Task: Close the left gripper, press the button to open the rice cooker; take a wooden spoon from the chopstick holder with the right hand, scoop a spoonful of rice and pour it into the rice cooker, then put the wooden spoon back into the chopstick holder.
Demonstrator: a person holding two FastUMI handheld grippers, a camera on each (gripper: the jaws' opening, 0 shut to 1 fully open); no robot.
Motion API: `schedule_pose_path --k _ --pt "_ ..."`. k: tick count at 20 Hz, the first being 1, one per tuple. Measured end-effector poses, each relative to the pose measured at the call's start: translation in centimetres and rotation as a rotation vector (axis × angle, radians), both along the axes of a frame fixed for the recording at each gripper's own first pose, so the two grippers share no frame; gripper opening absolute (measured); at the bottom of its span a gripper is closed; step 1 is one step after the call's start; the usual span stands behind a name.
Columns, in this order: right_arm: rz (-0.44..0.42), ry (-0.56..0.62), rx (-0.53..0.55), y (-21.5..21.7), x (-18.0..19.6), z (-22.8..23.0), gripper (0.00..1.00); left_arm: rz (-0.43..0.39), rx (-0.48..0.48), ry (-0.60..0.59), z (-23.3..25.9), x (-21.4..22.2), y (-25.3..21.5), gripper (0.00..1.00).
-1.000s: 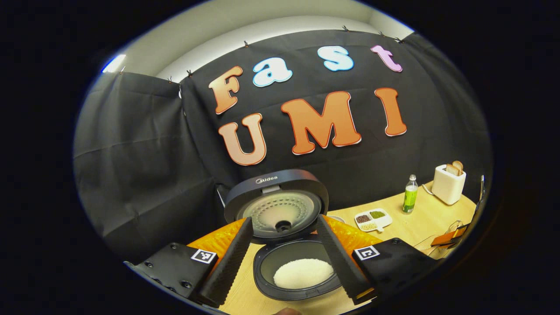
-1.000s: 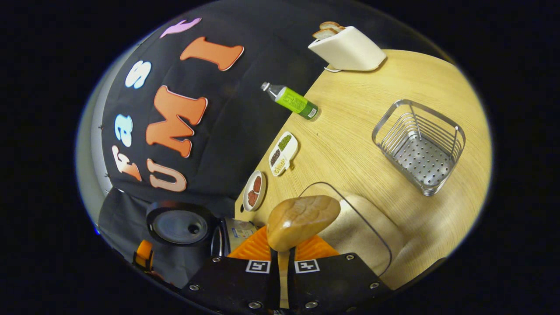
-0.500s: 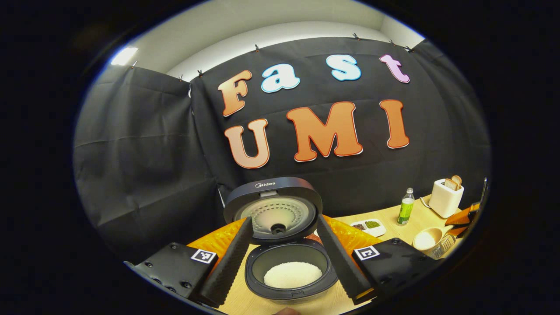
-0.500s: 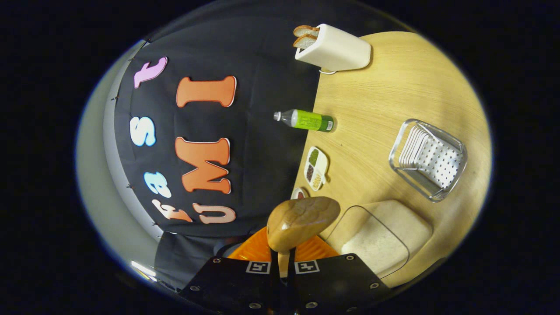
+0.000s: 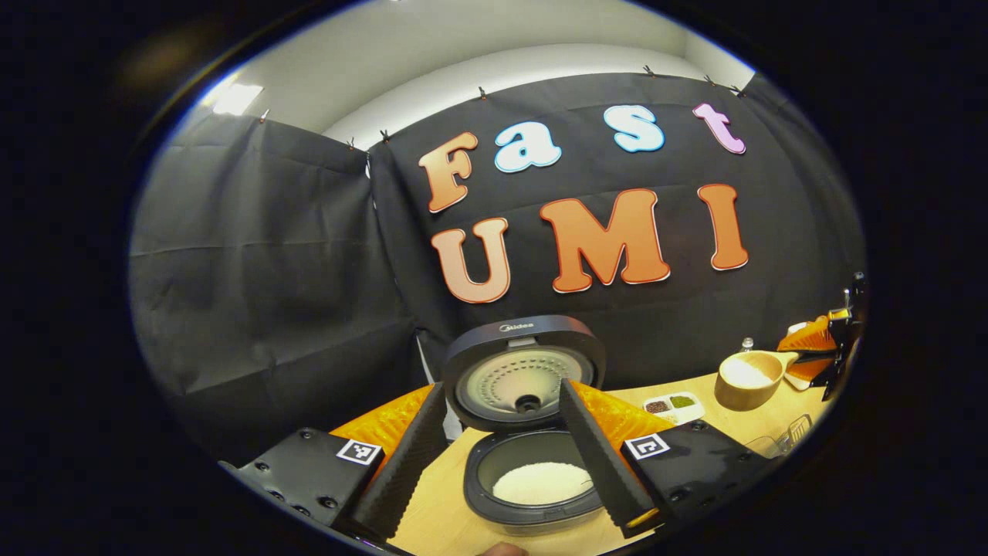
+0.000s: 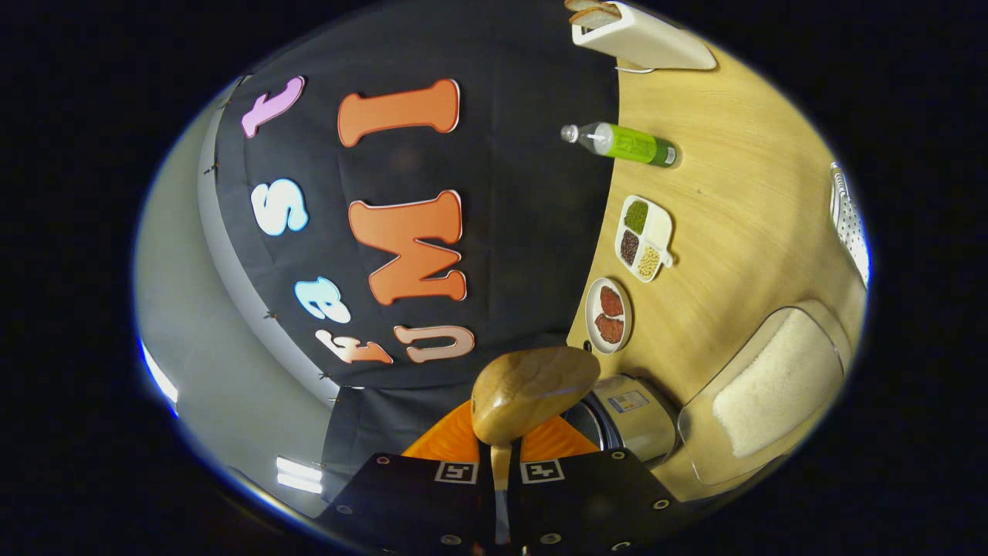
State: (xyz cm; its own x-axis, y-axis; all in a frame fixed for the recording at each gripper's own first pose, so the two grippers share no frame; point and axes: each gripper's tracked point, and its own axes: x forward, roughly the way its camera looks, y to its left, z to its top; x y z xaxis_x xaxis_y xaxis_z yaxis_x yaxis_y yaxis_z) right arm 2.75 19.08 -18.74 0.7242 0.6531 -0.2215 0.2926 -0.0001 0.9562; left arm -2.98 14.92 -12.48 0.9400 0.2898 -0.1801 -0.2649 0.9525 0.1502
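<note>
- Since the earlier frames the pale wooden spoon [image 5: 747,378] has risen from beside the clear rice tub and now rides higher in the left gripper view, loaded with white rice; the right gripper view has swung so that the table runs down its right side.
- The right gripper [image 6: 500,455] is clenched on the spoon's handle, both fingers pressing it, and the back of the bowl bulges just ahead of them.
- The left gripper [image 5: 502,455] hangs released, its fingers spread wide with nothing between them, framing the dark round rice cooker [image 5: 532,483].
- The cooker's lid [image 5: 525,371] stands fully up and a mound of rice already lies in the inner pot.
- The step in hand looks like the carry: the full spoon is well to the right of the pot, above the light wooden table [image 6: 718,193].
- To do it well, keep the bowl level while crossing, bring it over the middle of the pot clear of the raised lid, then roll the wrist slowly so the grains drop inside the rim.
- The clear plastic tub of rice [image 6: 772,386] sits just beside the cooker's steel body in the right gripper view.
- The wire chopstick holder [image 6: 847,224], for the spoon's return, peeks in at that view's right edge.
</note>
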Motion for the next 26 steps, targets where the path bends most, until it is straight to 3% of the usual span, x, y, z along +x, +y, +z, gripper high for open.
schedule_pose_path --k 6,13,14,21,22,26 --pt "0.125 -0.025 -0.017 6.0 2.4 1.2 0.06 0.064 0.003 0.021 -0.8 -2.9 2.2 0.98" --pt "0.214 -0.036 -0.03 11.6 3.1 0.8 0.06 0.148 0.02 0.067 -2.2 -6.1 5.3 1.0" --pt "0.227 -0.039 -0.045 12.4 3.3 0.7 0.06 0.156 0.024 0.074 -2.4 -6.4 5.6 0.91" --pt "0.329 -0.126 -0.312 17.6 3.3 -3.1 0.06 0.222 0.007 0.116 -4.1 -8.5 7.9 0.91" --pt "0.344 -0.144 -0.363 18.2 3.5 -3.7 0.06 0.23 0.008 0.121 -4.3 -8.7 8.3 0.99" --pt "0.395 -0.224 -0.503 20.5 3.7 -4.9 0.06 0.243 0.01 0.142 -4.9 -9.3 9.3 0.99"
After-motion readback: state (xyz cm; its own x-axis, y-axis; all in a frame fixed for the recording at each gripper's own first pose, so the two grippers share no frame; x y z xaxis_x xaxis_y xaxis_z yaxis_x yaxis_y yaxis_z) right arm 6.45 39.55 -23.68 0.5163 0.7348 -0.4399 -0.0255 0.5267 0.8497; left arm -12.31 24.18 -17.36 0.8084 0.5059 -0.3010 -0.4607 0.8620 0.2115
